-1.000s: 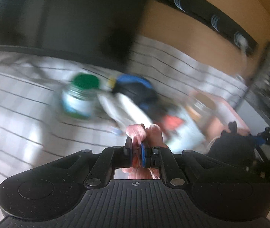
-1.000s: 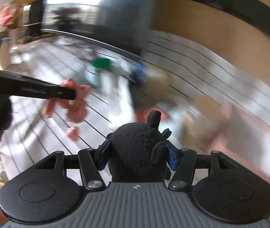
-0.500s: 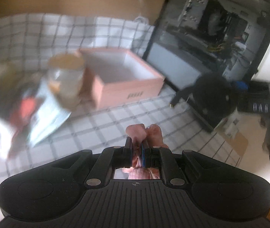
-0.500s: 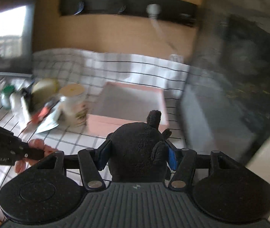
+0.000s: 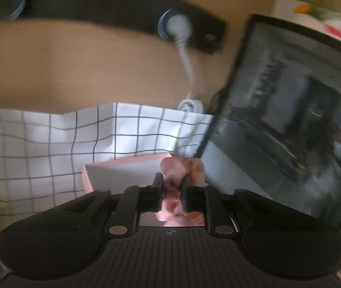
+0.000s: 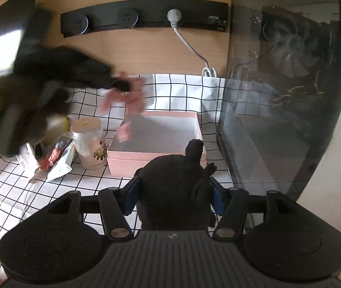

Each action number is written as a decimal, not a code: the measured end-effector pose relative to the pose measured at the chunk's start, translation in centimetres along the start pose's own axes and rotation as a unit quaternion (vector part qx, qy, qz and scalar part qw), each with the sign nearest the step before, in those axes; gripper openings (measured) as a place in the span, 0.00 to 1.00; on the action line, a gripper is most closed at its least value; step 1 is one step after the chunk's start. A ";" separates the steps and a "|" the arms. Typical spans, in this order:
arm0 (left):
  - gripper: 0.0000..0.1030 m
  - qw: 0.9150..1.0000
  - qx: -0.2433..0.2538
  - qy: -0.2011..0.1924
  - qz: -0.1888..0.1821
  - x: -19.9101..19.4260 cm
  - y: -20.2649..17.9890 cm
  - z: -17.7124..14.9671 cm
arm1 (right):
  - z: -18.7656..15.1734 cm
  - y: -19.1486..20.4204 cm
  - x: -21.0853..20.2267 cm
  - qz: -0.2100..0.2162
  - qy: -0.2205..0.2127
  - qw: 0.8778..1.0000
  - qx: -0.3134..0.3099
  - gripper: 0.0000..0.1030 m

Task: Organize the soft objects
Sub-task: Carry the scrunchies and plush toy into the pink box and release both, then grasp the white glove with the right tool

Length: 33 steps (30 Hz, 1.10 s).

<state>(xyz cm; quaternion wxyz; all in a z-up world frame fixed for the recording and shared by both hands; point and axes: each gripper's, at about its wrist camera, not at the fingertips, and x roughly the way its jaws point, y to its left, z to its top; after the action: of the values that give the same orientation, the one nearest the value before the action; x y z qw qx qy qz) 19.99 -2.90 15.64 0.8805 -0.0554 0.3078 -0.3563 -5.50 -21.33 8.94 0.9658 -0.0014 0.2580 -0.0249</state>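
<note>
My left gripper point(image 5: 172, 184) is shut on a pink soft toy point(image 5: 174, 171) and holds it in the air over the far side of the pink box point(image 5: 122, 168). In the right wrist view the left gripper point(image 6: 122, 85) is blurred, with the pink toy point(image 6: 132, 96) hanging above the pink box point(image 6: 156, 156). My right gripper point(image 6: 174, 192) is shut on a black plush toy point(image 6: 172, 182), just in front of the box's near right corner.
A checked cloth point(image 6: 14, 192) covers the table. Left of the box stand a glass jar with a cork lid point(image 6: 90, 144) and foil packets point(image 6: 57, 158). A dark glass-sided case point(image 6: 278, 84) stands to the right. A black socket strip point(image 6: 144, 19) with a white cable is on the wall.
The left gripper has swung up and right with the pink toy, from the table's front to above the pink box. The right gripper has steadied before the box, still gripping the black toy.
</note>
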 end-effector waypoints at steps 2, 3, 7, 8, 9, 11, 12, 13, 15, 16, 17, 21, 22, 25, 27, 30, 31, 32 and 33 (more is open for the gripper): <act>0.18 0.999 -0.036 -0.006 0.023 2.4 0.9 0.0 | 0.2 -0.1 0.4 -0.003 0.002 1.000 0.001 0.57; 0.18 0.999 -0.037 -0.003 0.034 3.5 1.0 -0.3 | 0.4 -0.3 0.6 -0.005 0.002 1.000 0.004 0.57; 0.18 0.999 -0.032 -0.011 0.034 4.0 2.0 -1.4 | 2.6 -1.4 1.7 0.000 -0.012 1.000 0.019 0.57; 0.18 0.999 -0.034 -0.017 0.033 3.4 2.3 -1.7 | 3.6 -1.7 2.2 0.004 -0.017 1.000 0.025 0.57; 0.18 0.998 -0.038 -0.016 0.036 2.7 2.4 -1.9 | 4.6 -2.0 2.7 0.009 -0.023 0.999 0.030 0.57; 0.18 0.998 -0.041 -0.001 0.044 0.9 2.6 -3.0 | 7.1 -2.4 4.3 0.022 -0.037 0.998 0.037 0.57; 0.18 0.998 -0.037 0.006 0.052 -0.2 2.4 -3.9 | 8.4 -2.6 5.4 0.028 -0.041 0.998 0.036 0.57; 0.18 0.998 -0.030 0.010 0.062 -1.4 2.3 -5.0 | 9.4 -2.6 6.6 0.031 -0.040 0.998 0.036 0.57; 0.18 0.997 -0.018 0.011 0.079 -3.9 2.2 -7.6 | 11.6 -2.6 10.1 0.041 -0.026 0.998 0.039 0.57; 0.18 0.996 -0.017 0.014 0.084 -5.0 2.3 -8.9 | 12.3 -2.5 12.0 0.044 -0.017 0.998 0.042 0.57; 0.18 0.996 -0.016 0.021 0.087 -5.9 2.4 -10.1 | 12.8 -2.4 14.1 0.045 -0.004 0.998 0.045 0.57; 0.19 0.989 -0.022 0.062 0.132 -9.3 3.5 -14.8 | 12.4 -0.9 22.8 0.030 0.088 0.995 0.044 0.57; 0.19 0.986 -0.039 0.064 0.147 -10.1 4.3 -15.4 | 11.8 -0.5 24.5 0.022 0.113 0.993 0.038 0.57; 0.18 0.972 -0.109 0.049 0.202 -12.9 7.3 -16.3 | 9.4 0.8 28.6 -0.006 0.177 0.984 0.014 0.58; 0.18 0.956 -0.154 0.030 0.247 -14.7 9.4 -16.7 | 9.1 1.4 28.5 -0.011 0.161 0.987 0.000 0.60; 0.18 0.936 -0.202 0.015 0.288 -16.4 12.1 -17.1 | 9.0 1.7 27.7 0.002 0.160 0.987 -0.003 0.61; 0.18 0.931 -0.218 0.011 0.294 -16.7 13.0 -17.3 | 9.1 1.7 27.5 0.004 0.161 0.987 -0.002 0.62; 0.18 0.927 -0.229 0.008 0.297 -16.8 13.7 -17.2 | 9.0 1.6 27.0 0.003 0.157 0.988 -0.001 0.66; 0.18 0.924 -0.241 0.004 0.297 -16.8 14.4 -17.1 | 8.9 1.6 26.0 0.000 0.145 0.989 -0.002 0.74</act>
<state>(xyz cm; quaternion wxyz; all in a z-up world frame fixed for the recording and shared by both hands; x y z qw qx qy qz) 9.26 20.96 5.75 0.9049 -0.1705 0.3900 0.0065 21.49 -21.07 3.65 0.9183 0.0006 0.3951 -0.0245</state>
